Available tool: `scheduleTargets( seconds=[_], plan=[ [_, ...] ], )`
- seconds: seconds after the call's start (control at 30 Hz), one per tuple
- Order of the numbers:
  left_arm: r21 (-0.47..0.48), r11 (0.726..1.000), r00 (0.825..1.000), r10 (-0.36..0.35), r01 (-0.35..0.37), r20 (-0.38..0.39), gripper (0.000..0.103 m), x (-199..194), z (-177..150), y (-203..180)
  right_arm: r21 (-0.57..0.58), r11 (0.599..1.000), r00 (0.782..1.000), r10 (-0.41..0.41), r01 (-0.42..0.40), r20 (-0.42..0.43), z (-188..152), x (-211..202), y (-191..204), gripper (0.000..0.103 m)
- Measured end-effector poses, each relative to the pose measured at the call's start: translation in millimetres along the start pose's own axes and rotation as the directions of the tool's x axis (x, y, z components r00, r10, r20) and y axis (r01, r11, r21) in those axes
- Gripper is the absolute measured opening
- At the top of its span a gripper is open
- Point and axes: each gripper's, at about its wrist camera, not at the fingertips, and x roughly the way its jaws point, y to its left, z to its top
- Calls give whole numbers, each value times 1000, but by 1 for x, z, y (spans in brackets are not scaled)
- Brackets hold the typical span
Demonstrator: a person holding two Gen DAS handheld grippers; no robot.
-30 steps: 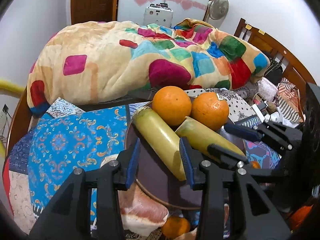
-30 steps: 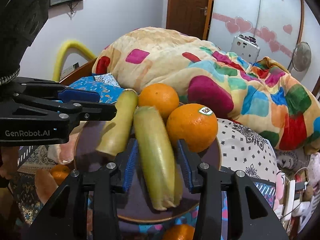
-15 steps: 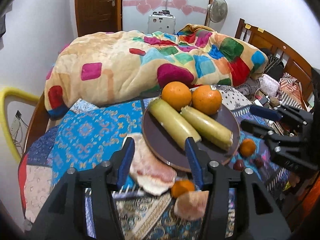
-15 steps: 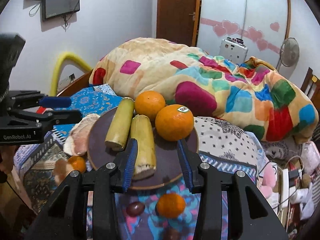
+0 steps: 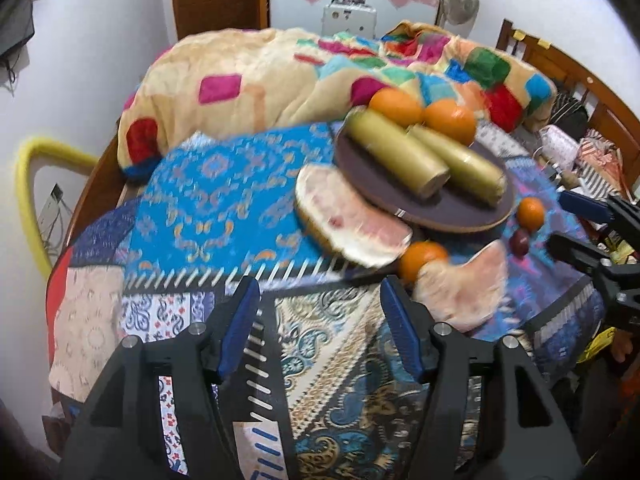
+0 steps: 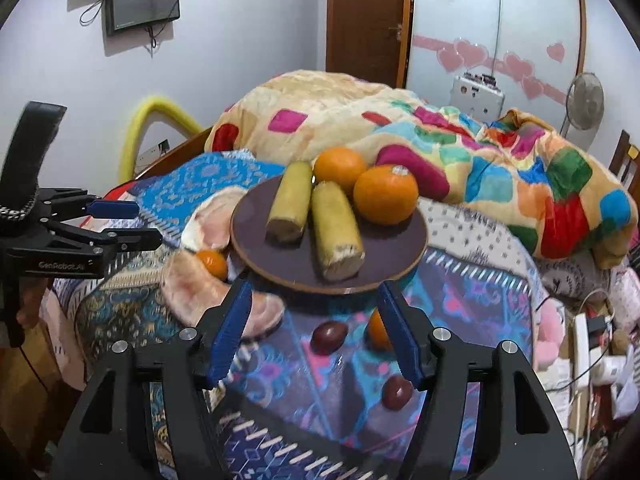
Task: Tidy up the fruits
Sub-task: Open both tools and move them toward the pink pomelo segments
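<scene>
**Fruit on a plate, tongs apart over the bed**

A round, dark brown plate (image 6: pixel 404 240) with a pale rim rests on a patchwork quilt (image 5: pixel 208 200) on the bed. It carries two smooth, yellow-green cane pieces (image 6: pixel 336 228) lying side by side, their cut ends pale and fibrous, and two glossy oranges (image 6: pixel 386 194) at the far edge; the right one bears a small sticker. Just left of the plate lies a pomelo wedge (image 5: pixel 352 220), pink-fleshed with a thick white pith, its edge tucked under the rim. A second wedge (image 6: pixel 200 284) lies nearer, with a small orange (image 6: pixel 212 262) between the two. Near the plate's near edge sit another small orange (image 6: pixel 378 330) and two dark red, shiny plums (image 6: pixel 328 332), one nearer than the other.

The left tongs (image 5: pixel 320 328) stand apart, holding nothing, above the quilt's paisley patches; their pads are blue and ribbed. The right tongs (image 6: pixel 316 332) are likewise apart and empty, above the near plum. Beyond the plate a fleecy blanket (image 6: pixel 500 152) with bright squares lies heaped.
</scene>
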Motion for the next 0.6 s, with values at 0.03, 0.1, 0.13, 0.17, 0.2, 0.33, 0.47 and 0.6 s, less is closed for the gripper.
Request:
scheduleTargets(
  seconds=[0.03, 0.1, 0.13, 0.17, 0.2, 0.33, 0.47, 0.6],
  plan=[
    [1, 1000, 1000, -1, 1, -10, 63, 5, -2, 0, 5, 1000, 1000, -1, 1, -5, -4, 1, -1, 62],
    [8, 1000, 1000, 7, -7, -26, 63, 17, -4, -2, 8, 1000, 1000, -8, 8, -14, -9, 1, -1, 62],
    [11, 1000, 999, 7, -7, -31, 63, 21, -6, -5, 10, 1000, 1000, -13, 13, -18, -11, 2, -2, 62],
    [13, 1000, 999, 1, 0, -34, 63, 23, -7, -7, 13, 1000, 1000, -17, 17, -23, -14, 1, -3, 62],
    [16, 1000, 1000, -5, 6, -30, 63, 23, -8, -10, 12, 1000, 999, -21, 21, -27, -16, 1, -3, 62],
    [42, 999, 1000, -23, 24, -12, 62, 13, -18, -24, -8, 999, 998, -51, 51, -38, -27, -5, 0, 62],
    [63, 997, 998, -53, 55, -19, 62, 6, -28, -39, -18, 997, 997, -72, 72, -37, -35, -13, 2, 62],
    [75, 993, 995, -95, 96, -18, 62, 1, -34, -60, 0, 997, 997, -75, 76, -27, -36, -22, 1, 62]
  ],
)
